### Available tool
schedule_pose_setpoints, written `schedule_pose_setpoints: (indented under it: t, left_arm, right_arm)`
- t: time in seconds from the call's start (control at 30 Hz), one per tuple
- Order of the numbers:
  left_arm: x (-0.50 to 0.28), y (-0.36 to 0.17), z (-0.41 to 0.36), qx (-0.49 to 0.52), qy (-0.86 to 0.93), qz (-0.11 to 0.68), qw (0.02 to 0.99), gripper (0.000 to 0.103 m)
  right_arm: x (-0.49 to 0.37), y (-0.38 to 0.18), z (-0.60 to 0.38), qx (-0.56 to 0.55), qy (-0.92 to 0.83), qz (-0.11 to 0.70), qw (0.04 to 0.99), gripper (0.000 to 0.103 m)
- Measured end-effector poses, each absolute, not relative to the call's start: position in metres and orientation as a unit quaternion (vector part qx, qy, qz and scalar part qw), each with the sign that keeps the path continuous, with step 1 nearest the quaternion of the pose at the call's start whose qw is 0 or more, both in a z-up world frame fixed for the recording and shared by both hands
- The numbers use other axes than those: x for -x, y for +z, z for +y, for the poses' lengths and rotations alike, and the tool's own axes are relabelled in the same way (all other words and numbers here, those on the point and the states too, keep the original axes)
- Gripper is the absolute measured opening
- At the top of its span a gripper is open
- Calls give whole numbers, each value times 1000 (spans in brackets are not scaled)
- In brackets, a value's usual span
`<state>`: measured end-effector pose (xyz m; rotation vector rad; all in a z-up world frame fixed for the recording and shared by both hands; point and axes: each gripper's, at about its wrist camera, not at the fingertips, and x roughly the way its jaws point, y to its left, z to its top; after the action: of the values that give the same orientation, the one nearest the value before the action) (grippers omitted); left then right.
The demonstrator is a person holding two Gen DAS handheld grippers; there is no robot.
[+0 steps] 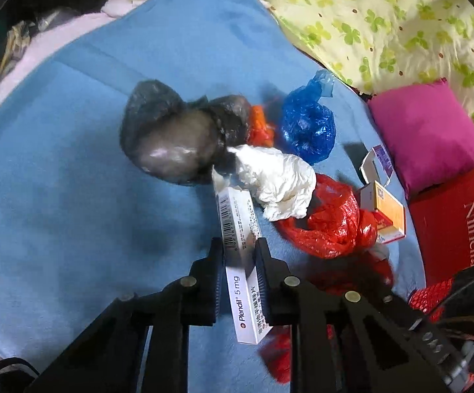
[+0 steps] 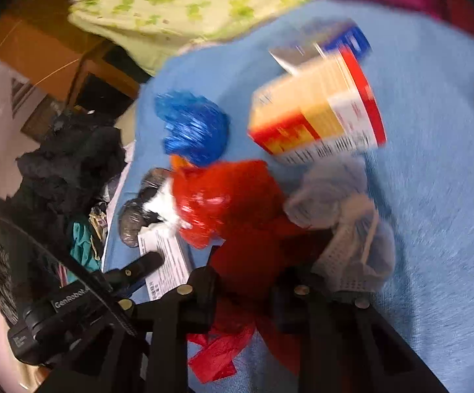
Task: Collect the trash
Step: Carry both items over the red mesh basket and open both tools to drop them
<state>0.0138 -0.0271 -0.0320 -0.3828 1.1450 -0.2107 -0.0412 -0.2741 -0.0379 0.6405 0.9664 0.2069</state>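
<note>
My left gripper (image 1: 239, 245) is shut on a white Plendil medicine box (image 1: 241, 262) and holds it over the blue blanket (image 1: 56, 180). Ahead lie a grey plastic bag (image 1: 168, 134), a white crumpled tissue (image 1: 279, 180), a blue plastic bag (image 1: 307, 124), an orange scrap (image 1: 259, 124) and a red plastic bag (image 1: 332, 226). My right gripper (image 2: 243, 262) is shut on the red plastic bag (image 2: 233, 203). A yellow and red box (image 2: 315, 114) stands beyond it, blurred. The left gripper (image 2: 145, 262) with its box shows at lower left.
Small cartons (image 1: 384, 206) lie right of the red bag. A magenta cushion (image 1: 430, 134), a red box (image 1: 460, 216) and a floral quilt (image 1: 384, 16) border the blanket. Dark clothes (image 2: 69, 163) pile at the left. A wooden cabinet (image 2: 56, 52) stands behind.
</note>
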Motion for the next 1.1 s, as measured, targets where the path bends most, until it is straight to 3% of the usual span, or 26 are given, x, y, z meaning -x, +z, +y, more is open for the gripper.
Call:
schedule_pose_setpoints:
  t: [0.27, 0.47, 0.83, 1.1]
  left_arm:
    - [18, 10, -30, 143, -100, 497, 850, 20]
    - [42, 69, -61, 102, -139, 437, 883, 20]
    - [98, 154, -179, 31, -289, 363, 886, 20]
    - [130, 163, -279, 1, -378, 361, 853, 21]
  right_arm:
    - [65, 12, -277, -283, 154, 374, 870, 26]
    - [112, 69, -300, -240, 130, 250, 929, 26]
    - [226, 132, -402, -266, 5, 62, 962, 26]
    - [295, 129, -496, -342, -99, 17, 934, 26]
